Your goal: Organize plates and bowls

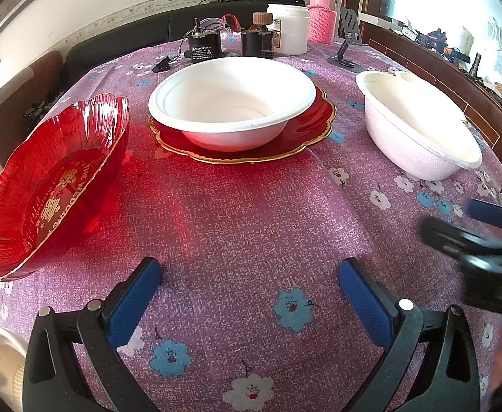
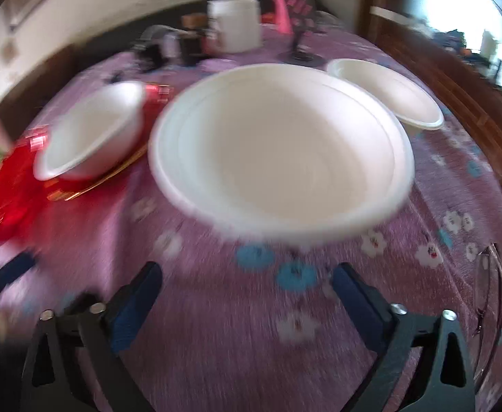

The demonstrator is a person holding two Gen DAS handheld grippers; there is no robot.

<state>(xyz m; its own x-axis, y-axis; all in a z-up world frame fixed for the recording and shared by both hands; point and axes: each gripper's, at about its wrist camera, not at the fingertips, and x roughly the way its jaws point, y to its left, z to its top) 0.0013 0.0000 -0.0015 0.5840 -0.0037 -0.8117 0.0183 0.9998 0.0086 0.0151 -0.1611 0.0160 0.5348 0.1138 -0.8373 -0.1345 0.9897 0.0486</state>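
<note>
In the left wrist view a white bowl [image 1: 232, 103] sits on a red gold-rimmed plate [image 1: 316, 127] at the table's middle. A red glass bowl [image 1: 51, 185] stands at the left. White bowls [image 1: 419, 127] sit at the right, two rims showing. My left gripper [image 1: 251, 274] is open and empty above the tablecloth. My right gripper [image 1: 474, 226] shows at the right edge. The right wrist view is blurred: a white bowl [image 2: 281, 147] lies just ahead of my open, empty right gripper [image 2: 247, 274], another white bowl [image 2: 93, 130] sits on the red plate [image 2: 79, 185], a third [image 2: 388, 92] lies behind.
A purple flowered tablecloth [image 1: 251, 213] covers the table. At the far edge stand black devices [image 1: 204, 46], a white tub [image 1: 288, 29], a pink flask [image 1: 323, 17] and a phone stand [image 1: 347, 37]. Clear glasses [image 2: 487, 309] lie at the right. A dark sofa [image 1: 120, 34] is behind.
</note>
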